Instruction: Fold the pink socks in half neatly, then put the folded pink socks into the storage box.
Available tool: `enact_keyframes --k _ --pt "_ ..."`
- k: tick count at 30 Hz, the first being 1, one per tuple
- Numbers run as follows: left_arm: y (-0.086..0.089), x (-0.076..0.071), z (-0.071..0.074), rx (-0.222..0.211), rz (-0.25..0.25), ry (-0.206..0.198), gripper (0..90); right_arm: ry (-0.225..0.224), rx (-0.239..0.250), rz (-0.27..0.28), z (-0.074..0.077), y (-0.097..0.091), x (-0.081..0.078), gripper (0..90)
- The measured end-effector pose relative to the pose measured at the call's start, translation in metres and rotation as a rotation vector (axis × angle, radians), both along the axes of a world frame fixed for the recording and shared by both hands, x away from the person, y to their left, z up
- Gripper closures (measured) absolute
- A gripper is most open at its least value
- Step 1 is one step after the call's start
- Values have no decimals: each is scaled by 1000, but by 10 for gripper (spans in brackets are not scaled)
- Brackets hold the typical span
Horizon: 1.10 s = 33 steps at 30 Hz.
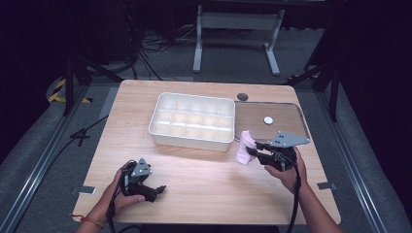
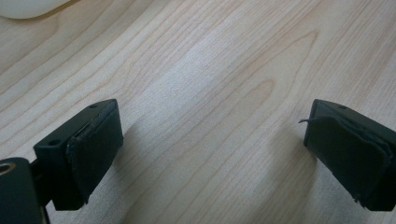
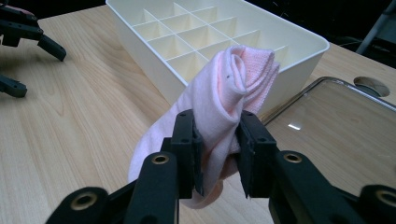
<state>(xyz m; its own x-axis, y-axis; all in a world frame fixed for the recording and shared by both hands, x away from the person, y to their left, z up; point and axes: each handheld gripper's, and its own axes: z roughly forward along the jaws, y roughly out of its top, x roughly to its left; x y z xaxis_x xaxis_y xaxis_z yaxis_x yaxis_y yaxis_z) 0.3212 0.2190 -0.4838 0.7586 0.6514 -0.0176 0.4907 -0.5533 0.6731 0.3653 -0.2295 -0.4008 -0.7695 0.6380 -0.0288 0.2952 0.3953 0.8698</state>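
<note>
A rolled pink sock hangs above the table just off the white divided box's near right corner. My right gripper is shut on the sock's middle, with both pads pressed into the cloth. The sock's rolled end stands up above the jaws and its loose end droops below them. My left gripper rests low over bare wood near the table's front left, open wide with nothing between its pads. In the right gripper view the left gripper appears far off at the upper left.
The white box has several small compartments, all bare as far as I see. To its right lies a clear lid or tray with a small white disc on it. A dark round grommet sits behind it.
</note>
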Motion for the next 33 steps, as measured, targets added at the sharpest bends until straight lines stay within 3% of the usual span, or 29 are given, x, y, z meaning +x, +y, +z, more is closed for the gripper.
enact_keyframes --k 16,25,33 --pt "0 1 1 17 -6 -8 38 -28 -12 -9 9 2 6 711" --pt "0 1 1 16 -6 -6 38 -67 -29 -16 23 3 19 711" --pt "0 1 1 16 -6 -6 38 -60 -49 -6 29 13 37 710"
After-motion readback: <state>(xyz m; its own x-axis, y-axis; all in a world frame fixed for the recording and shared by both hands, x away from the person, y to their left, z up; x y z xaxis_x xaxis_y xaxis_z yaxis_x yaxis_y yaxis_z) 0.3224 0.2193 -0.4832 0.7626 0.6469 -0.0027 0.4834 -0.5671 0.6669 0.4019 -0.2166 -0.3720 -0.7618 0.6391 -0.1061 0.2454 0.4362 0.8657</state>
